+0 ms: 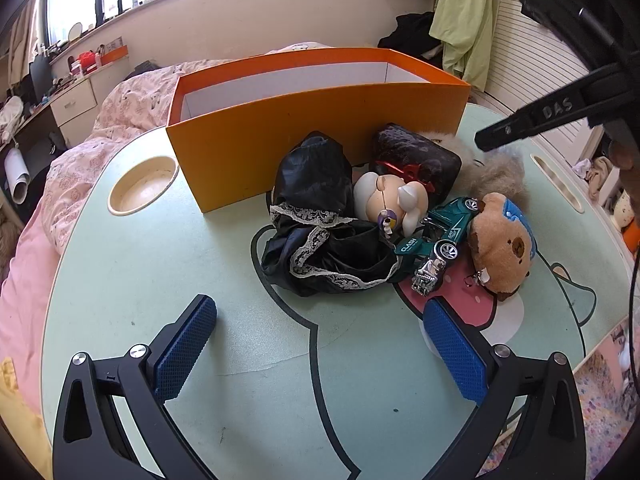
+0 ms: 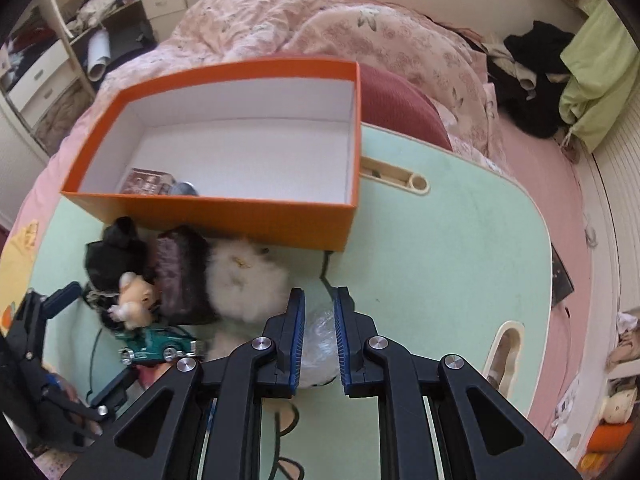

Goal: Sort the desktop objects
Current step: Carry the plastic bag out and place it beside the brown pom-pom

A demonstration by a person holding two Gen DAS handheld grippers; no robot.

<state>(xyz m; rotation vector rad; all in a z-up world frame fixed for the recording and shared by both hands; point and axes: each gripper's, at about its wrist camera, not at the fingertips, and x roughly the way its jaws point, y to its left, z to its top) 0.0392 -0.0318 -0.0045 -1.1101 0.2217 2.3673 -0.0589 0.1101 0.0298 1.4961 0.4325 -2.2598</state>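
Against the near wall of the orange box (image 1: pixel 312 128), on the pale green surface (image 1: pixel 160 280), the things to be sorted lie in a loose heap: a black lace-trimmed garment (image 1: pixel 320 248), a small pale doll figure (image 1: pixel 394 200), a dark maroon pouch (image 1: pixel 420 152), a green toy car (image 1: pixel 440 232), a brown plush bear with a blue cap (image 1: pixel 504 244) and a fluffy beige pompom (image 1: pixel 500 172). From the right wrist view the box (image 2: pixel 224 208) shows a white inside holding a small brownish packet (image 2: pixel 146 182) and a round grey item (image 2: pixel 183 189) in its near left corner. The left gripper (image 1: pixel 320 344) hangs low over bare surface just short of the heap, its blue pads spread wide with nothing between them. The right gripper (image 2: pixel 319 336) points steeply down just beside the fluffy pompom (image 2: pixel 244 280), its jaws drawn close together on a crinkled bit of clear plastic wrap (image 2: pixel 320 344); what lies inside the wrap cannot be told. A pink flowered quilt (image 2: pixel 320 28) covers the bed behind.
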